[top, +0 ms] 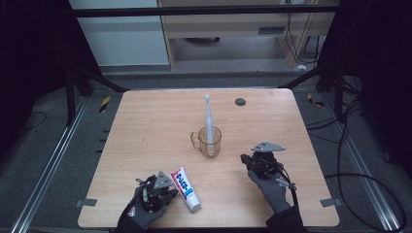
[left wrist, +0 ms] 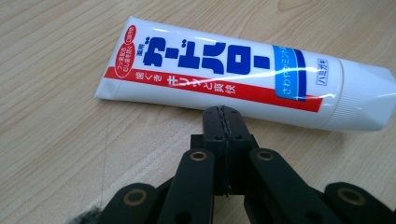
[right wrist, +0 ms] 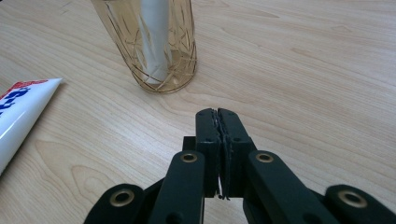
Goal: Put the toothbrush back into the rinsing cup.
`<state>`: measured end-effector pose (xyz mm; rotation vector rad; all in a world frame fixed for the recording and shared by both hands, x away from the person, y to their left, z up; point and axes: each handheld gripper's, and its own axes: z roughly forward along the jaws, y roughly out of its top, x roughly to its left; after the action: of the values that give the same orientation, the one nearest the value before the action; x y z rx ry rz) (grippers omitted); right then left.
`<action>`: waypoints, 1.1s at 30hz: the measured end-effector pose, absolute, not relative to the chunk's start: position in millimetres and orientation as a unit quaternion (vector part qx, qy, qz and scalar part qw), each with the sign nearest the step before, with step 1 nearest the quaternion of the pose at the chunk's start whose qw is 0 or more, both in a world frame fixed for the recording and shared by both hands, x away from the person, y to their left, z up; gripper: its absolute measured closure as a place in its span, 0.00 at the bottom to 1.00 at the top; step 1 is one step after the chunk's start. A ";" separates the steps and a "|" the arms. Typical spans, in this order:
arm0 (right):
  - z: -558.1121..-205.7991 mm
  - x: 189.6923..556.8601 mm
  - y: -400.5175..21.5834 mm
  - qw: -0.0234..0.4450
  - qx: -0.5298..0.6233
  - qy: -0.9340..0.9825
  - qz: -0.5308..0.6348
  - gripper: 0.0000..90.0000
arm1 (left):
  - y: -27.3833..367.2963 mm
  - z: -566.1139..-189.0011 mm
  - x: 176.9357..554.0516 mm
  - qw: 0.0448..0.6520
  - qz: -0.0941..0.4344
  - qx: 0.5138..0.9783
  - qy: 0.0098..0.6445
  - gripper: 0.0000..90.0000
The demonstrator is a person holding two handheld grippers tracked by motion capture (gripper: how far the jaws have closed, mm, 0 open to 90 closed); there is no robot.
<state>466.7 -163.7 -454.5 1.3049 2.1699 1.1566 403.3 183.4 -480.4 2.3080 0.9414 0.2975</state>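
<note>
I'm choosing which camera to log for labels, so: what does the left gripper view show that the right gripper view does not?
Left gripper view alone: the toothpaste tube's whole length, with blue and red print and the white cap, lying flat just past the shut left tongs.

Right gripper view alone: the amber cup with the white toothbrush handle standing in it, ahead of the shut right tongs.

Both: the wooden table and the tube; in the right gripper view the tube's crimped end comes in at the left edge.
</note>
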 end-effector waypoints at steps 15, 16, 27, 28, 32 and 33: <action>-454.5 467.7 -164.7 0.180 0.460 0.767 0.409 0.97 | 154.3 -483.4 402.9 0.322 0.100 0.886 0.319 1.00; -454.2 467.7 -164.9 0.179 0.462 0.766 0.410 0.97 | 147.9 -485.0 403.1 0.320 0.100 0.889 0.312 1.00; -452.9 467.1 -165.1 0.178 0.459 0.767 0.412 0.97 | 134.0 -485.6 406.0 0.320 0.111 0.892 0.299 1.00; -450.5 466.1 -164.2 0.178 0.456 0.767 0.416 0.96 | 138.9 -483.0 405.3 0.324 0.114 0.889 0.303 1.00; -443.8 464.3 -161.3 0.176 0.444 0.775 0.414 0.92 | 153.5 -476.1 405.2 0.327 0.125 0.883 0.312 1.00; -442.1 463.6 -160.7 0.179 0.440 0.776 0.415 0.91 | 159.8 -474.2 405.8 0.329 0.129 0.879 0.319 1.00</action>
<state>463.6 -160.7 -442.1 1.2434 2.1929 1.1738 405.8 159.8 -474.2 2.3014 0.8358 0.3388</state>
